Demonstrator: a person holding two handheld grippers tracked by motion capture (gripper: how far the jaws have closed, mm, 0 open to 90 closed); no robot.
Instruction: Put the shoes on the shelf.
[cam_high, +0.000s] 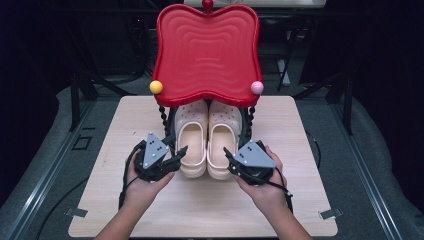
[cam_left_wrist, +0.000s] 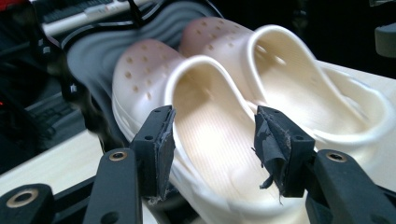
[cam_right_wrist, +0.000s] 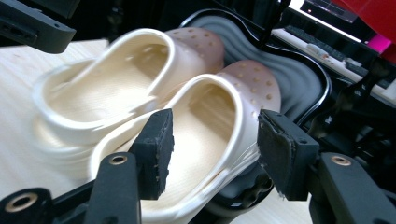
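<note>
Clogs side by side on the lower black tray under the red shelf (cam_high: 207, 50) — left clog (cam_high: 191, 142), right clog (cam_high: 222, 142). Left gripper (cam_high: 179, 152) and right gripper (cam_high: 229, 154) flank the heels, jaws wide apart — gripping nothing.

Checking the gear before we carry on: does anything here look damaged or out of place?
Yes: the rubber pad on one jaw of the left gripper is torn and peeling, with ragged flaps hanging loose. The cream clogs sit neatly side by side, toes under the red tray.
</note>
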